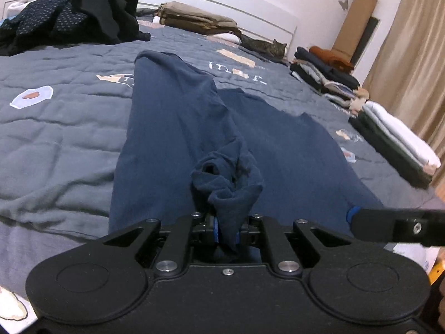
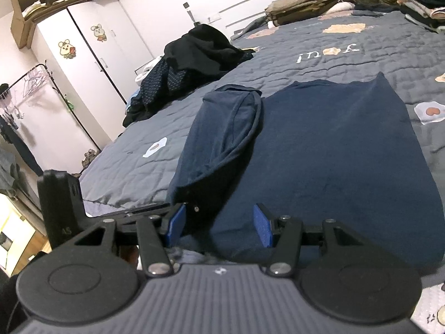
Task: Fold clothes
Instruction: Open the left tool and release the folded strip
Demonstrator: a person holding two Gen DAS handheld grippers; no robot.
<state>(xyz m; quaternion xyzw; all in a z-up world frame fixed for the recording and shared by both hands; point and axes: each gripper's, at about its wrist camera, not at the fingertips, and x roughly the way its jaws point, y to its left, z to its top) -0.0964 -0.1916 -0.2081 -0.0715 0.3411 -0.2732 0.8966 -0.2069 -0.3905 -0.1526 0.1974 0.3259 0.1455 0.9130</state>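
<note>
Now my left claw (image 1: 226, 232) pinches the blue shirt (image 1: 172, 128) edge; my right claw (image 2: 219, 226) is spread. I should pull it flat across (slowly) on the bed (image 1: 55, 128).

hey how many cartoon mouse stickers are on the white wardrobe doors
2: one sticker on the left wardrobe door, another sticker higher on the next door. Other doors lie out of view.

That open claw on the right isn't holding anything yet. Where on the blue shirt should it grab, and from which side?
Probably the shirt's near hem, on its flat right half. That edge lies smooth on the quilt just ahead of the open right gripper, so coming in low from the near side should slide one pad under. The left gripper already pinches the bunched, folded-over left part.
</note>
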